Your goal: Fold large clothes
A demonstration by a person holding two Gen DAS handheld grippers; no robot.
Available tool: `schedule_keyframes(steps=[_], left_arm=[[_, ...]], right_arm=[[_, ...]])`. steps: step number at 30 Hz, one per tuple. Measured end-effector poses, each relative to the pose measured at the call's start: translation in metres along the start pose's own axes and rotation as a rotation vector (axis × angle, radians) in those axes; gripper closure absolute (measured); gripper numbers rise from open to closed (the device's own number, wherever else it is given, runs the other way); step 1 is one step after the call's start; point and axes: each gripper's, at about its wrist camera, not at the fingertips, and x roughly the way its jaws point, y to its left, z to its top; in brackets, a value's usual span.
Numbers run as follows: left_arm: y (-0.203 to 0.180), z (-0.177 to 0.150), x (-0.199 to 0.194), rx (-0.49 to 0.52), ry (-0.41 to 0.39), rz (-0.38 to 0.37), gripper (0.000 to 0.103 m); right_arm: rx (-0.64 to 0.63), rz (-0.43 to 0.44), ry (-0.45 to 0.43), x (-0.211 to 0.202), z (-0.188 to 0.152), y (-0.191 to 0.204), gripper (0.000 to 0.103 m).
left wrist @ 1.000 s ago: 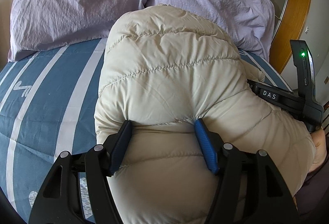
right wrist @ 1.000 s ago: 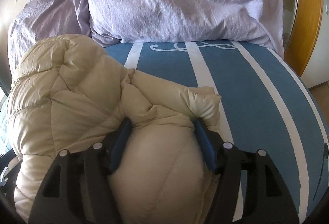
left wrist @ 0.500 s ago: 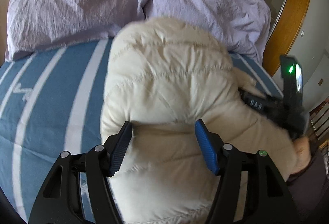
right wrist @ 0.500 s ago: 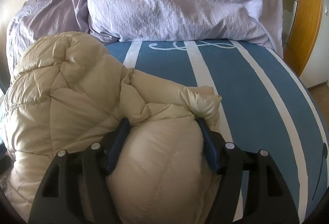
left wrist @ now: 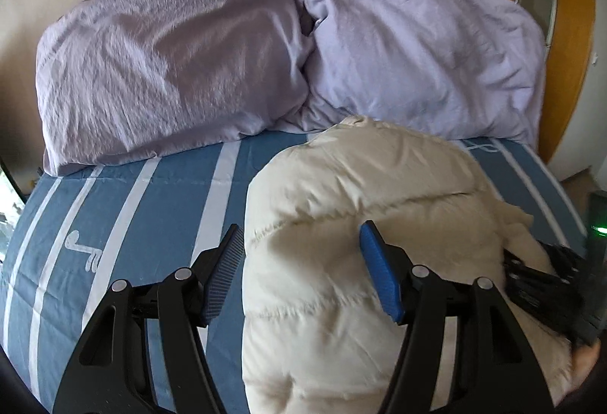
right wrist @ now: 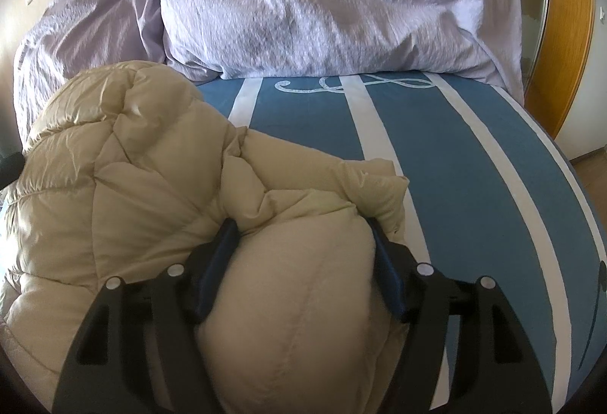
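Blue-and-white striped bedding (right wrist: 474, 163) carries a cream puffer jacket (right wrist: 125, 167), bundled into a thick fold below two lilac pillows (left wrist: 182, 72). Right tool (right wrist: 299, 258) is clenched on the jacket's bulging near edge. Left tool (left wrist: 299, 273) is released, its left pad clear of the fabric. Folding looks nearly done; next, probably, the right tool lets go without springing the bundle open.

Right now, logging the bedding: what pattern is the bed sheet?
Blue with white stripes: the bed sheet shows best in the right wrist view.
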Motion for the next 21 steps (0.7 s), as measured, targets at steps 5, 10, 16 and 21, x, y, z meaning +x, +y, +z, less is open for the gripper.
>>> schedule_keyframes(steps=[5, 10, 16, 21], left_arm=[[0.002, -0.011, 0.03, -0.032, 0.05, -0.006, 0.033], [0.002, -0.02, 0.043, -0.044, 0.059, -0.011, 0.028], [-0.002, -0.023, 0.05, -0.027, 0.059, 0.008, 0.025], [-0.002, -0.022, 0.054, -0.031, 0.072, 0.004, 0.023]], right_arm=[[0.0, 0.0, -0.001, 0.0, 0.0, 0.0, 0.035], [0.003, -0.003, -0.002, 0.0, 0.0, 0.0, 0.032], [0.002, -0.009, -0.004, -0.001, 0.0, 0.002, 0.031], [0.003, -0.007, -0.004, 0.0, -0.001, 0.001, 0.03]])
